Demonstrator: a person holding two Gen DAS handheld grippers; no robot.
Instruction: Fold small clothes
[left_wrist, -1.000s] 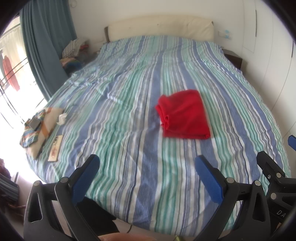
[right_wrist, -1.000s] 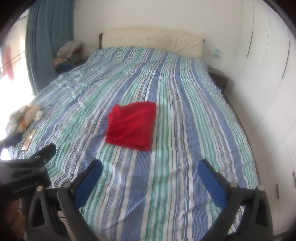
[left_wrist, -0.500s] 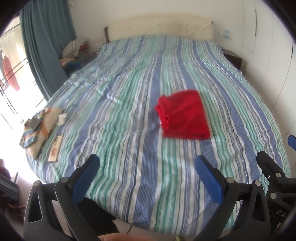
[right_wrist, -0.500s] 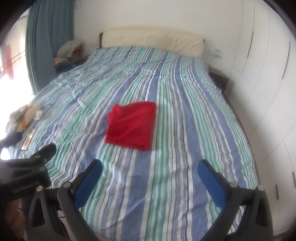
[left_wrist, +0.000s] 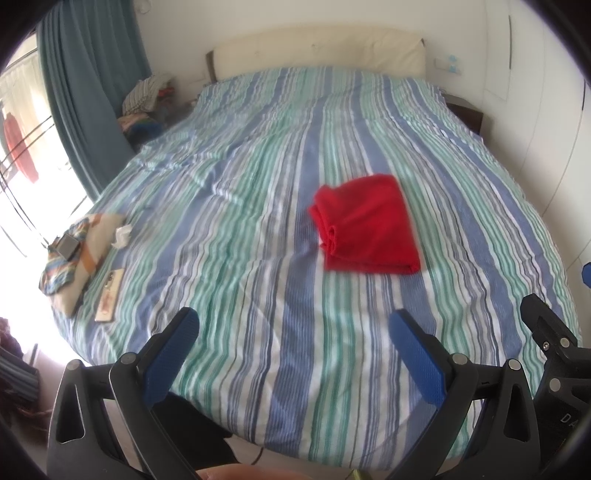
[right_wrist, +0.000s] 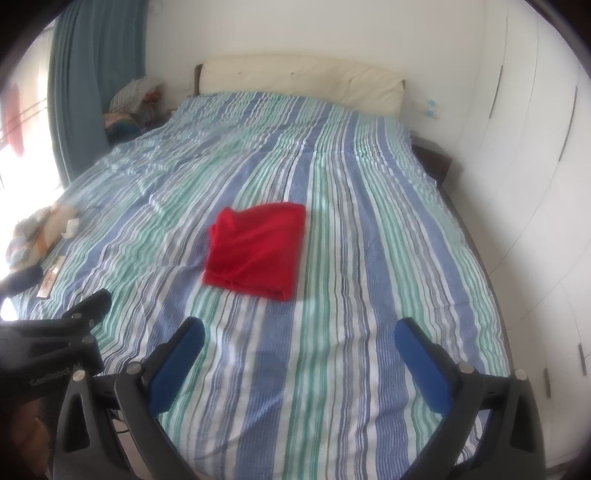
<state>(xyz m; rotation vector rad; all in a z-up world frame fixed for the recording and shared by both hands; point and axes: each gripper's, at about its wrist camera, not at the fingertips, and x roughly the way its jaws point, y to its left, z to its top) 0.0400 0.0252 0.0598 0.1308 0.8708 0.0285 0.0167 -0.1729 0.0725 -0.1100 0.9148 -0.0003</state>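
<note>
Near the middle of the bed (left_wrist: 258, 229), a little toward its foot, lies my folded red garment (left_wrist: 365, 229), flat on the striped cover with its bunched edge turned toward the window-side edge. My left hand-held gripper (left_wrist: 291, 343) hangs over the foot edge with its blue pads spread wide, gripping nothing. My right hand-held gripper (right_wrist: 299, 354) hangs beside it, equally wide and bare. By the window-side edge rest a colourful cloth bundle (left_wrist: 74, 254) and a small flat card (left_wrist: 109, 295).
</note>
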